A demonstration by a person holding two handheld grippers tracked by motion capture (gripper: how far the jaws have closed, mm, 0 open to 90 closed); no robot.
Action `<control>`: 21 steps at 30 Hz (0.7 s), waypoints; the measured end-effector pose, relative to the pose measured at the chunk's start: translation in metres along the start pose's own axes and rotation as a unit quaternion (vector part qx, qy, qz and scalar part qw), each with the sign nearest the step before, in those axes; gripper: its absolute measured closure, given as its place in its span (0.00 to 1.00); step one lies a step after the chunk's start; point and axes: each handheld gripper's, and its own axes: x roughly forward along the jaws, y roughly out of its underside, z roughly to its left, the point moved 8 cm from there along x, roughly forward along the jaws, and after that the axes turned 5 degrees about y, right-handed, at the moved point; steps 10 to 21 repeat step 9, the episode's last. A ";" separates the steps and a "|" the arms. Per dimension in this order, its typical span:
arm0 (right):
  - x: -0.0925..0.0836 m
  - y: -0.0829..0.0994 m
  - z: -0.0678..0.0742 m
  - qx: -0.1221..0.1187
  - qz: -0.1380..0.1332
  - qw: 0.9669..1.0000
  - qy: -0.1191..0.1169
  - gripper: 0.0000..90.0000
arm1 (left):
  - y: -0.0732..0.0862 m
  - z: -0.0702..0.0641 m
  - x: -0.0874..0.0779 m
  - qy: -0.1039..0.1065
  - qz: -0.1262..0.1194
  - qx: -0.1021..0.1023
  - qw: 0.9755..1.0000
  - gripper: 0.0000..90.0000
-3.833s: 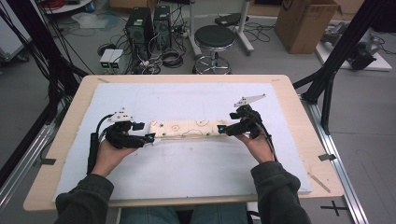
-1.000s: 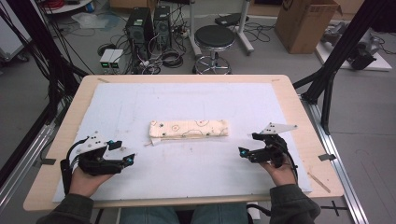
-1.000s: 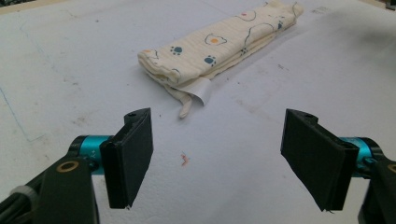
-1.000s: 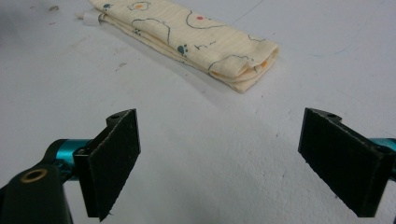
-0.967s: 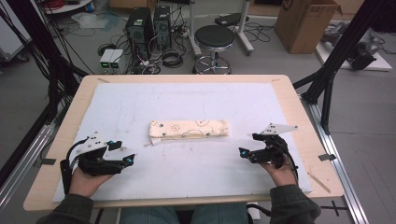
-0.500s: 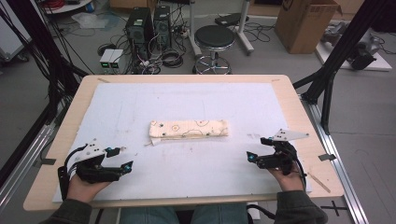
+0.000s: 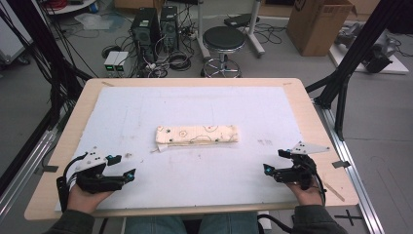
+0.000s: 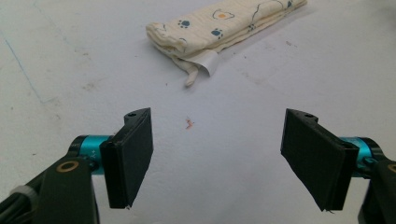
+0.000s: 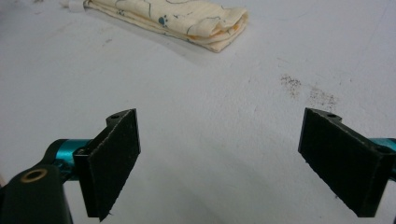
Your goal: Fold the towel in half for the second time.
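I have the folded cloth (image 7: 197, 135) lying flat at the middle of the table (image 7: 302, 97), on the white mat (image 7: 146, 102), a long narrow bundle with its label tab (image 8: 205, 62) poking out at the left end. My left claw (image 7: 127, 168) rests near the front left corner, jaws spread wide and empty — the right claw (image 7: 267, 164) likewise released at the front right, well apart from the cloth. I judge the folding done and both hands parked; any next move would be just a tidy-up of that loose tab.
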 end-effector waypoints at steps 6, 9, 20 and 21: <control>0.006 0.001 0.002 -0.005 0.005 1.000 -0.003 0.13 | 0.002 0.002 0.002 -0.007 0.000 -0.004 1.000 0.29; 0.009 0.002 0.005 -0.011 0.010 1.000 -0.006 0.13 | 0.001 0.002 0.004 -0.005 0.000 -0.003 1.000 0.29; 0.009 0.002 0.005 -0.011 0.010 1.000 -0.006 0.13 | 0.001 0.002 0.004 -0.005 0.000 -0.003 1.000 0.29; 0.009 0.002 0.005 -0.011 0.010 1.000 -0.006 0.13 | 0.001 0.002 0.004 -0.005 0.000 -0.003 1.000 0.29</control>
